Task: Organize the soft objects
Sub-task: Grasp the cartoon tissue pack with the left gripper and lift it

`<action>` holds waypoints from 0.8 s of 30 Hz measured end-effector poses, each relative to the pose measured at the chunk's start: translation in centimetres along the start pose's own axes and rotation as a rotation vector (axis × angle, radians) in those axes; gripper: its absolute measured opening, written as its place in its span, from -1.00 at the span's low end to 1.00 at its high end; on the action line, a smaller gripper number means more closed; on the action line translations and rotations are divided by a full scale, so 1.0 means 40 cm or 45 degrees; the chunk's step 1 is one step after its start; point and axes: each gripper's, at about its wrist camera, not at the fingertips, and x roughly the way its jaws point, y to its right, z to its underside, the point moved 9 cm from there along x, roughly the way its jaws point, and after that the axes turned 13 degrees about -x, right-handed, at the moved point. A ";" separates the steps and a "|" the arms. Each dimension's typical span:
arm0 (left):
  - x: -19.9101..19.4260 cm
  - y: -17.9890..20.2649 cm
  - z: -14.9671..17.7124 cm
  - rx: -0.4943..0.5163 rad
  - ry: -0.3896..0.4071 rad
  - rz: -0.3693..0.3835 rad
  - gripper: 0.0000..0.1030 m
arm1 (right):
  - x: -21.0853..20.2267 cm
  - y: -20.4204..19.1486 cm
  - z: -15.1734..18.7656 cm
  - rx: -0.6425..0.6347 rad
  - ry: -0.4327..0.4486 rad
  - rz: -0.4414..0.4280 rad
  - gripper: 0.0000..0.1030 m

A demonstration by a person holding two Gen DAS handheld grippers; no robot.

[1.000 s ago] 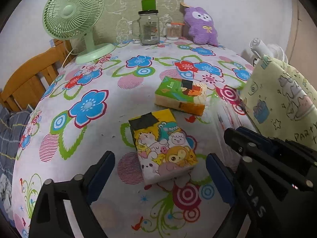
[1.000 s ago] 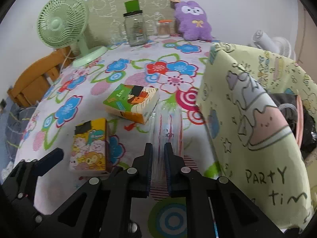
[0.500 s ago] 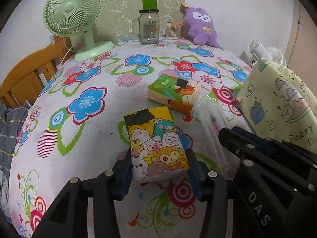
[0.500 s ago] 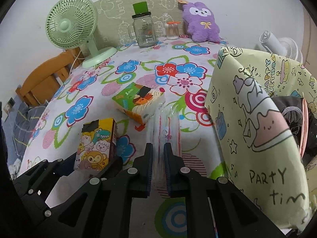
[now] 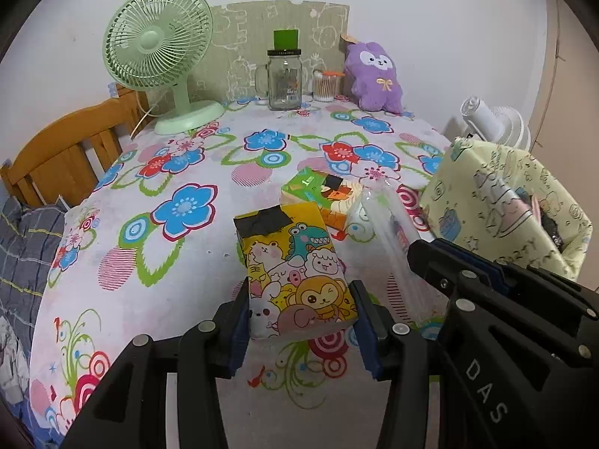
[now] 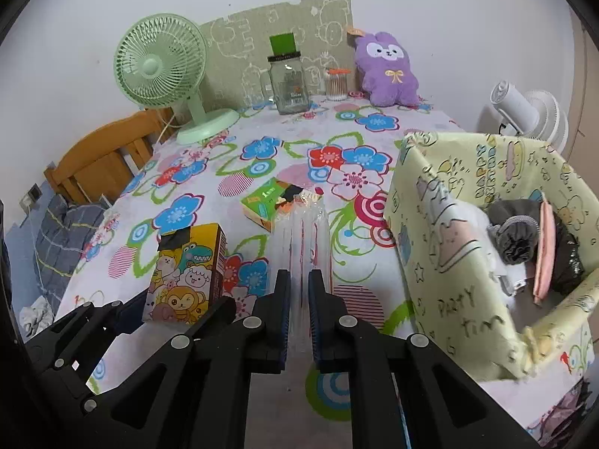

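Note:
My left gripper (image 5: 301, 310) is shut on a yellow tissue pack with cartoon animals (image 5: 295, 273), lifted a little off the flowered tablecloth (image 5: 168, 262). The same yellow tissue pack (image 6: 187, 277) shows at the left of the right wrist view. My right gripper (image 6: 298, 299) is shut on a clear plastic pack (image 6: 301, 232), which sticks out forward above the table. In the left wrist view the clear plastic pack (image 5: 389, 232) runs out from the right gripper. A green and orange tissue pack (image 5: 322, 194) lies on the cloth further back. A purple plush (image 5: 374, 75) sits at the far edge.
A pale yellow fabric storage box (image 6: 449, 247) stands open at the right, with dark cloth and a pink item inside. At the back stand a green desk fan (image 5: 161, 56), a glass jar (image 5: 284, 82) and a cotton swab cup (image 5: 325, 86). A wooden chair (image 5: 63, 153) is at the left.
The left jaws closed from wide open onto the yellow tissue pack and lifted it. The right gripper rose with the clear plastic pack, bringing the inside of the storage box into view.

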 end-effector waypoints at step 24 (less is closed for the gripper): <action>-0.202 0.064 -0.055 -0.019 0.184 0.025 -0.04 | -0.216 0.013 -0.079 -0.056 0.177 0.027 -0.76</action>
